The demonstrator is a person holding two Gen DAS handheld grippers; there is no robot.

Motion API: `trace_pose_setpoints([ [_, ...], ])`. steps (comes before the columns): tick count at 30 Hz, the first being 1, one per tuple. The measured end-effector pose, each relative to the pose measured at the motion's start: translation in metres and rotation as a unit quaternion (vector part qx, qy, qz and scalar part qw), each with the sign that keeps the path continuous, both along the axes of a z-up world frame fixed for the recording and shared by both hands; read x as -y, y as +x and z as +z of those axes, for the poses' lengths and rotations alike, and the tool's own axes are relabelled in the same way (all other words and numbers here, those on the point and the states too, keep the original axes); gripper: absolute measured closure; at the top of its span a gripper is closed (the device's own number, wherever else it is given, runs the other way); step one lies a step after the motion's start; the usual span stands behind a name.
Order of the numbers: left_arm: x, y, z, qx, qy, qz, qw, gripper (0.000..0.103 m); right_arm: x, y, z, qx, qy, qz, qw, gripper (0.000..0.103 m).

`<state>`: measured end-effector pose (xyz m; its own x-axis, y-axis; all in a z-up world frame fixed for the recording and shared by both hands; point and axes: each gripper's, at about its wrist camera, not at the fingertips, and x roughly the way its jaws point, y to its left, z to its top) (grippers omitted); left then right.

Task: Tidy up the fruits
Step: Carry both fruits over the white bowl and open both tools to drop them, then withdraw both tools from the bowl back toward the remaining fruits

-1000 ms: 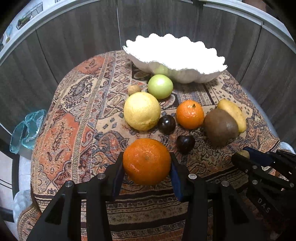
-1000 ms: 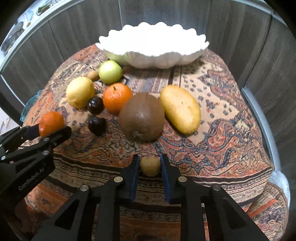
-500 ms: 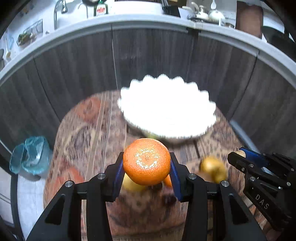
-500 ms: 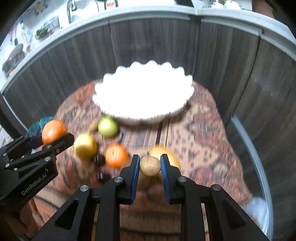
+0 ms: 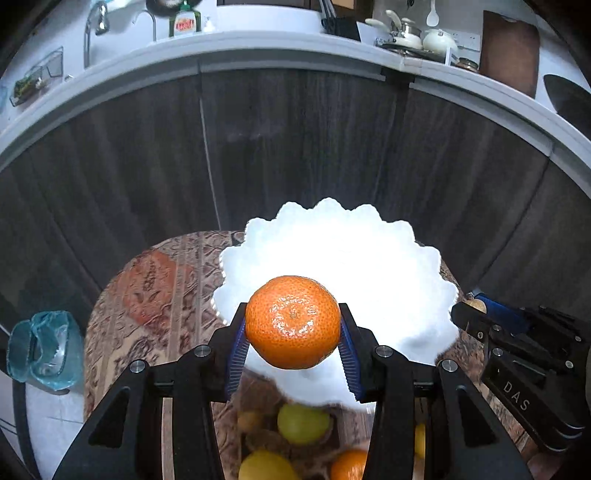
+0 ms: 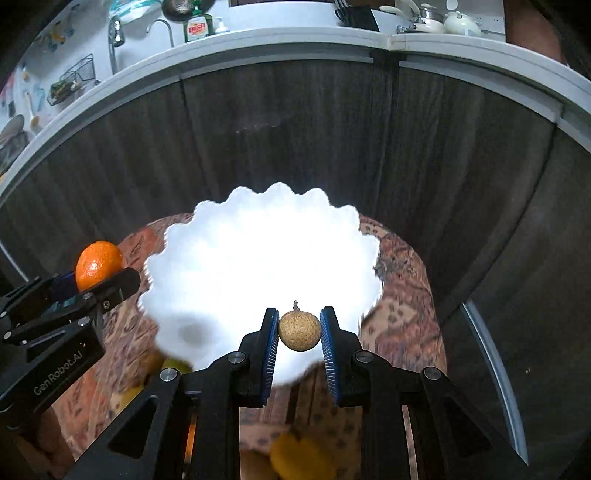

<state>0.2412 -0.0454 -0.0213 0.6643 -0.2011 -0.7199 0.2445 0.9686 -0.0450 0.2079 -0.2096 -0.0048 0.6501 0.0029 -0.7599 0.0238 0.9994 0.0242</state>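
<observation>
Bowl (image 5: 332,266) on table (image 5: 155,295), cabinets (image 5: 295,147) behind. Tangerine (image 5: 293,322) between left gripper (image 5: 293,345) jaws before bowl; small round fruit (image 6: 299,330) between right gripper (image 6: 299,341) jaws. Loose fruits (image 5: 303,422) nearer than bowl.

I see a patterned tablecloth (image 5: 155,295) in reds and browns covering the table. At about eight o'clock in the left wrist view, a pale blue glass dish (image 5: 44,350) sits off the cloth's edge. Dark wood-grain cabinet fronts (image 5: 295,147) fill the middle of both views. Along twelve o'clock runs a white countertop (image 5: 280,42); on it I can make out a dish soap bottle (image 6: 198,26), a tap (image 6: 116,35) near eleven o'clock, and cream-coloured pots (image 5: 421,37) toward one o'clock.
</observation>
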Motion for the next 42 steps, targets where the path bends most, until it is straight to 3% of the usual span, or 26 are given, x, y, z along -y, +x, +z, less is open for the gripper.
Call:
trace_pose_setpoints([
  [8,0.009,0.042,-0.033,-0.034,0.004,-0.002,0.9994,0.059,0.006,0.04,-0.021,-0.02,-0.005,-0.008,1.0,0.079],
  [17,0.011,0.05,-0.053,-0.058,0.009,-0.002,0.9982,0.058,0.007,0.054,-0.04,-0.04,0.0,-0.009,0.999,0.079],
  [20,0.008,0.048,-0.054,-0.06,0.012,0.001,0.9982,0.051,0.004,0.055,-0.039,-0.037,-0.009,-0.011,0.999,0.078],
  [21,0.008,0.046,-0.053,-0.056,0.015,0.004,0.9983,0.044,0.003,0.054,-0.038,-0.034,-0.012,-0.011,0.999,0.077],
  [25,0.001,0.041,-0.045,-0.048,0.015,0.018,0.9986,0.027,0.002,0.051,-0.031,-0.023,-0.022,-0.02,0.999,0.049],
  [28,-0.004,0.034,-0.037,-0.036,0.02,0.03,0.9987,0.018,0.002,0.047,-0.026,-0.014,-0.03,-0.033,0.999,0.035],
  [34,-0.008,0.017,-0.018,-0.015,0.028,0.035,0.9989,0.01,0.007,0.032,-0.011,0.003,-0.037,-0.051,0.998,0.024],
  [42,-0.012,-0.012,0.007,0.002,0.027,0.036,0.999,0.008,0.006,0.003,0.012,0.023,-0.037,-0.057,0.997,0.023],
])
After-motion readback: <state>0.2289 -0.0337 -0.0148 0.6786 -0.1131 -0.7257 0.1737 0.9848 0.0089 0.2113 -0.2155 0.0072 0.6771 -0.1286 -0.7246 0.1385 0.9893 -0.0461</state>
